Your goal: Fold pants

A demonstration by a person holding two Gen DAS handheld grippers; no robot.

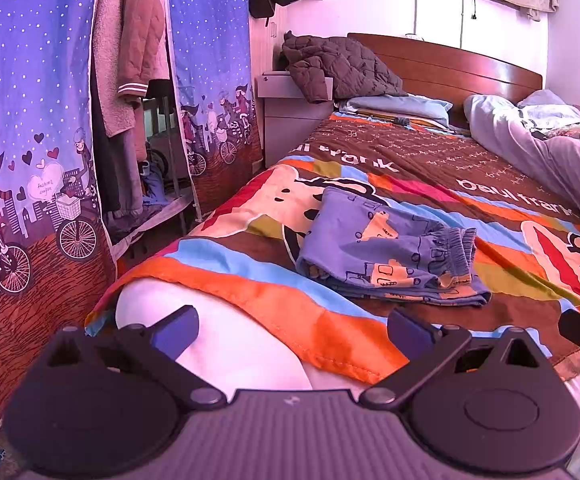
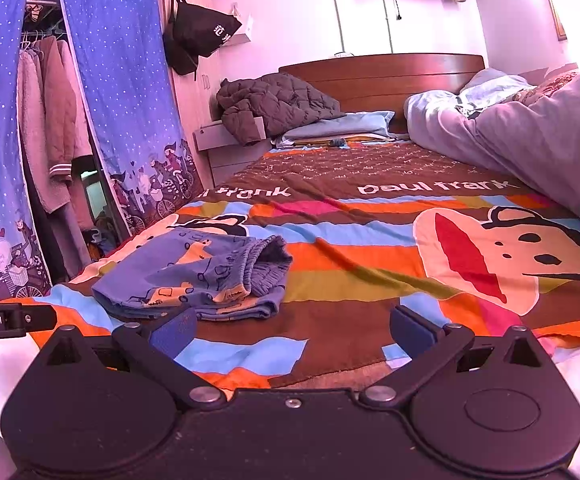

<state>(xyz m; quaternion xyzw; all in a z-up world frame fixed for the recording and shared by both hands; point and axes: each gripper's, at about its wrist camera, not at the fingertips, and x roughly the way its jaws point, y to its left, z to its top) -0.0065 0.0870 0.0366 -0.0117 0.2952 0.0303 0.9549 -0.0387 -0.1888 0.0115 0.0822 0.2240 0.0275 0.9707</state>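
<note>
1 pr pants (image 1: 390,248), folded into a compact bundle w/ waistband on top, lies on the bed (image 1: 430,160) at 12 o'clock from left tongs (image 1: 292,330), 11 o'clock from right tongs (image 2: 292,330). Both tongs wide, empty, held back off the cloth; fold looks done. 2 tongs, 1 bundle.

Folded blue cartoon-print pants (image 2: 193,276) lying on a striped, monkey-print bedspread (image 2: 370,248) near its left front corner, elastic waistband turned rightward. Black right gripper (image 2: 292,330) low over the bedspread's front edge, blue-padded jaws spread wide, empty, left fingertip (image 2: 175,330) just beside the pants' near edge.
</note>
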